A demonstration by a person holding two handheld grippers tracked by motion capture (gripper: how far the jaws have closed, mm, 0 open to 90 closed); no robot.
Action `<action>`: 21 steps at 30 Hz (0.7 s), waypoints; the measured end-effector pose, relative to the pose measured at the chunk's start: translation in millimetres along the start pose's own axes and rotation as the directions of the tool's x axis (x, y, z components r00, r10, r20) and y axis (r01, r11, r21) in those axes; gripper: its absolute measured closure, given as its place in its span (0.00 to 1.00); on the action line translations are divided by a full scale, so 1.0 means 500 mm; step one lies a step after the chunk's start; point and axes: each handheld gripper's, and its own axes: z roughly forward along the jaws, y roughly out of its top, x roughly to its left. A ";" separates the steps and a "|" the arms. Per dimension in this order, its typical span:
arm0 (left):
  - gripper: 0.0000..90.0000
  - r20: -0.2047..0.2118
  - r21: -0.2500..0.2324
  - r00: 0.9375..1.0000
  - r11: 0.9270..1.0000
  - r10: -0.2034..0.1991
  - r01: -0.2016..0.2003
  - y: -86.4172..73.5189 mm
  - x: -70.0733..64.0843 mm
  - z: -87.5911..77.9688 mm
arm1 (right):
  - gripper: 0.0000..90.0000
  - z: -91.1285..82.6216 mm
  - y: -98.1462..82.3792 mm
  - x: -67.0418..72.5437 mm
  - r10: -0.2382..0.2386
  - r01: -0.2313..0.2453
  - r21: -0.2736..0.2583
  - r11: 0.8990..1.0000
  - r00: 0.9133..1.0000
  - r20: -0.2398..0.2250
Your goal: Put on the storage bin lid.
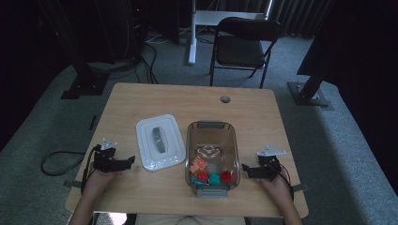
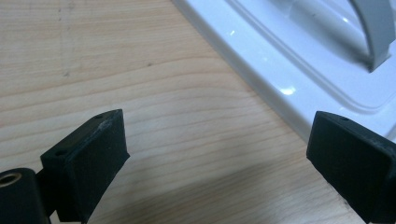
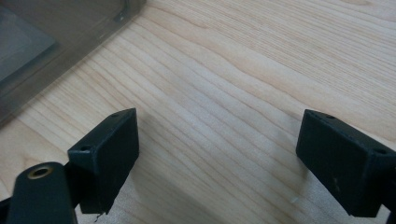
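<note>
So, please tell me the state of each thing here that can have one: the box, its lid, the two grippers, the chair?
Clear box: open, lid off, small colourful items at its near end.
White lid: off the box, lying flat on the table beside it, handle up.
Left gripper: open, holding nothing, near the lid's edge.
Right gripper: open, holding nothing, beside the box.
Folding chair: unfolded, unoccupied.

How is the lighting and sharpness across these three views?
High view: dim, surroundings nearly black, the small items in the bin soft. Left gripper view: bright, glare spots on the lid. Right gripper view: evenly lit, table grain sharp, tool shadow near the bottom.
</note>
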 end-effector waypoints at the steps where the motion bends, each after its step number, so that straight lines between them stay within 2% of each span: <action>1: 0.06 0.010 0.003 1.000 1.000 0.008 -0.008 0.005 -0.007 0.002 | 0.14 0.000 0.000 0.000 0.000 0.000 0.000 1.000 1.000 0.000; 7: 0.06 0.038 0.013 0.999 1.000 0.008 -0.008 0.021 -0.025 0.009 | 0.14 0.000 0.000 0.000 0.000 0.000 0.000 1.000 1.000 0.002; 9: 0.06 0.049 0.029 0.999 0.999 0.011 -0.012 0.029 -0.032 0.014 | 0.14 0.000 0.000 0.000 0.000 0.000 0.000 1.000 1.000 0.002; 12: 0.06 0.070 0.025 0.997 0.999 0.039 -0.041 0.039 -0.049 0.019 | 0.14 -0.001 -0.001 0.000 0.000 0.000 0.000 1.000 1.000 0.002; 15: 0.06 0.086 0.018 0.996 0.999 0.035 -0.037 0.045 -0.056 0.021 | 0.14 -0.001 -0.001 0.001 0.001 -0.001 0.000 1.000 1.000 0.003; 21: 0.06 0.112 0.000 0.992 0.999 0.053 -0.053 0.067 -0.083 0.031 | 0.14 -0.001 -0.001 0.001 0.001 -0.001 0.000 1.000 1.000 0.003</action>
